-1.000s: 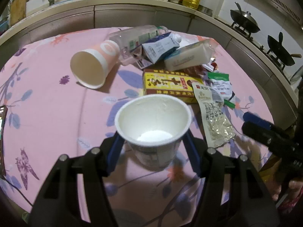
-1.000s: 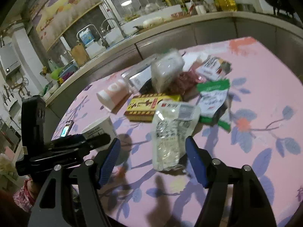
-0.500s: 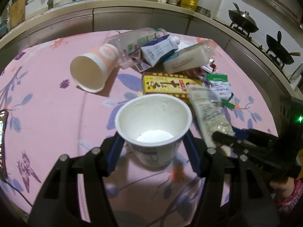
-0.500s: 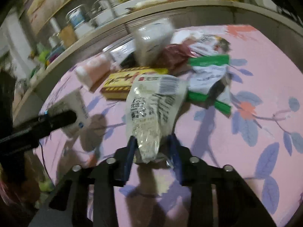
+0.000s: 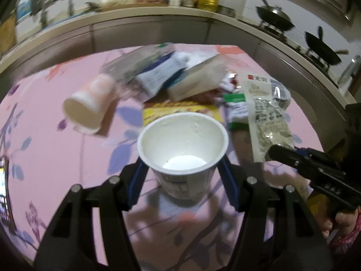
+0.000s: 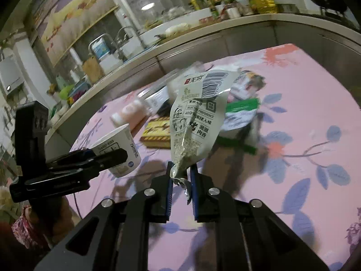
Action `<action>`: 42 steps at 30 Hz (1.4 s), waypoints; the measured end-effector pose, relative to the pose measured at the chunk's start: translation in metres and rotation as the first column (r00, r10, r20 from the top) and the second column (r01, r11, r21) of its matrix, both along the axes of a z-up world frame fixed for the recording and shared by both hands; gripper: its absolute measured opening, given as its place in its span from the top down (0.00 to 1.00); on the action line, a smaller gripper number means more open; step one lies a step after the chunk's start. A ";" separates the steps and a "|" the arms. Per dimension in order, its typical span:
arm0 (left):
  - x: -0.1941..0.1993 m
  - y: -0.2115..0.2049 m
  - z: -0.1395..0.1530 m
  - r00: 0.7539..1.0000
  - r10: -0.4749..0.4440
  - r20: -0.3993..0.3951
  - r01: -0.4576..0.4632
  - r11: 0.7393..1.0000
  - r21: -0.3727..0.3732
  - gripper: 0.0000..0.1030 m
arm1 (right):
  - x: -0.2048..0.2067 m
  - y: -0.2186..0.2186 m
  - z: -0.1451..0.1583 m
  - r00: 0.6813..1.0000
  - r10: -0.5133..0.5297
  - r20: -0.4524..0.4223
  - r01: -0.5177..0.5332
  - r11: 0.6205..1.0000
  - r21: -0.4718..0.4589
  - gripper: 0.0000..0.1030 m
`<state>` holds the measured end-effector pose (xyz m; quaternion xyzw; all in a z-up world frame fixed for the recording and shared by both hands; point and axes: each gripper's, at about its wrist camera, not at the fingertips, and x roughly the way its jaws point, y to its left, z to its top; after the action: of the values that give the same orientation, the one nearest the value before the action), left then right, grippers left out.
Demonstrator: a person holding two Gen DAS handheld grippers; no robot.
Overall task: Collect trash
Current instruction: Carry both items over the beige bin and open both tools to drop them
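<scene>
- The left gripper (image 5: 182,176) clasps a white paper cup (image 5: 182,149) between its blue pads – upright, mouth open to the camera, raised above the pink floral tablecloth (image 5: 56,158).
- The right gripper (image 6: 181,180) is closing its fingers, now narrow, on the near end of a clear snack wrapper (image 6: 196,122); the printed bag stands up and away from the pads, its far end with the barcode lifted off the cloth.
- In the left wrist view that same wrapper (image 5: 266,117) lies to the right of the cup, with the right gripper's black tip (image 5: 282,153) at its near end.
- Farther off sits the rest of the trash: a tipped pink cup (image 5: 90,106) at left, a yellow box (image 5: 180,110) just beyond the held cup, a blue-and-white carton (image 5: 162,74), a plastic bottle (image 5: 135,63) – blurred – and a green-edged packet (image 6: 241,113).
- A kitchen counter (image 5: 158,15) curves along the far side.
</scene>
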<state>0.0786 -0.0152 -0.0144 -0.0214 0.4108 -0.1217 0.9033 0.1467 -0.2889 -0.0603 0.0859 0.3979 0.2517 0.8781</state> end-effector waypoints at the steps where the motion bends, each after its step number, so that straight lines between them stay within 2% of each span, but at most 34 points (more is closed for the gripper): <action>1: 0.005 -0.009 0.003 1.000 -0.026 0.002 0.026 1.000 0.001 0.42 | 0.003 -0.005 0.000 1.000 -0.016 0.002 0.016 1.000 0.003 0.89; 6: 0.035 -0.064 0.017 0.989 -0.145 0.010 0.144 0.989 0.028 0.42 | 0.010 -0.056 0.002 0.991 -0.132 0.020 0.131 0.991 0.038 0.89; 11: 0.070 -0.143 0.033 0.959 -0.282 0.015 0.281 0.958 0.053 0.42 | 0.019 -0.126 0.008 0.960 -0.277 0.042 0.273 0.959 0.073 0.89; 17: 0.119 -0.259 0.047 0.897 -0.443 0.018 0.441 0.896 0.043 0.42 | 0.041 -0.218 0.011 0.893 -0.450 0.035 0.446 0.891 0.086 0.89; 20: 0.149 -0.317 0.046 0.859 -0.511 -0.005 0.511 0.860 -0.003 0.42 | 0.056 -0.258 0.006 0.855 -0.519 0.014 0.517 0.853 0.063 0.88; 22: 0.167 -0.353 0.042 0.838 -0.545 -0.023 0.544 0.839 -0.025 0.42 | 0.065 -0.284 0.001 0.832 -0.555 0.003 0.554 0.832 0.033 0.88; 27: 0.211 -0.424 0.015 0.802 -0.587 -0.109 0.580 0.810 -0.086 0.42 | 0.092 -0.318 -0.016 0.797 -0.602 -0.052 0.602 0.798 -0.019 0.85; 30: 0.230 -0.444 -0.008 0.791 -0.576 -0.205 0.565 0.817 -0.114 0.42 | 0.101 -0.330 -0.027 0.785 -0.615 -0.074 0.616 0.787 -0.005 0.80; 31: 0.234 -0.446 -0.015 0.789 -0.570 -0.229 0.558 0.821 -0.122 0.42 | 0.105 -0.333 -0.028 0.784 -0.616 -0.080 0.618 0.786 0.005 0.74; 32: 0.242 -0.449 -0.024 0.787 -0.557 -0.266 0.542 0.829 -0.137 0.42 | 0.106 -0.335 -0.030 0.780 -0.621 -0.083 0.624 0.781 0.017 0.63; 34: 0.246 -0.449 -0.031 0.793 -0.536 -0.288 0.519 0.843 -0.142 0.42 | 0.106 -0.339 -0.031 0.773 -0.630 -0.069 0.633 0.774 0.023 0.50; 36: 0.249 -0.446 -0.032 0.806 -0.515 -0.292 0.494 0.857 -0.149 0.42 | 0.104 -0.341 -0.029 0.770 -0.636 -0.041 0.637 0.770 0.025 0.50; 39: 0.247 -0.441 -0.025 0.815 -0.512 -0.272 0.490 0.859 -0.151 0.41 | 0.094 -0.341 -0.022 0.765 -0.644 -0.012 0.644 0.763 0.059 0.50; 41: 0.242 -0.439 -0.019 0.819 -0.512 -0.258 0.495 0.859 -0.131 0.30 | 0.087 -0.342 -0.019 0.761 -0.648 -0.008 0.646 0.758 0.088 0.50; 42: 0.240 -0.438 -0.017 0.823 -0.510 -0.249 0.496 0.860 -0.124 0.27 | 0.083 -0.339 -0.015 0.760 -0.650 -0.005 0.646 0.756 0.106 0.50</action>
<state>0.3185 -0.4535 -0.0313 0.0469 0.5190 -0.3623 0.7728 0.2298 -0.6284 -0.0757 0.2586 0.3161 -0.0464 0.9116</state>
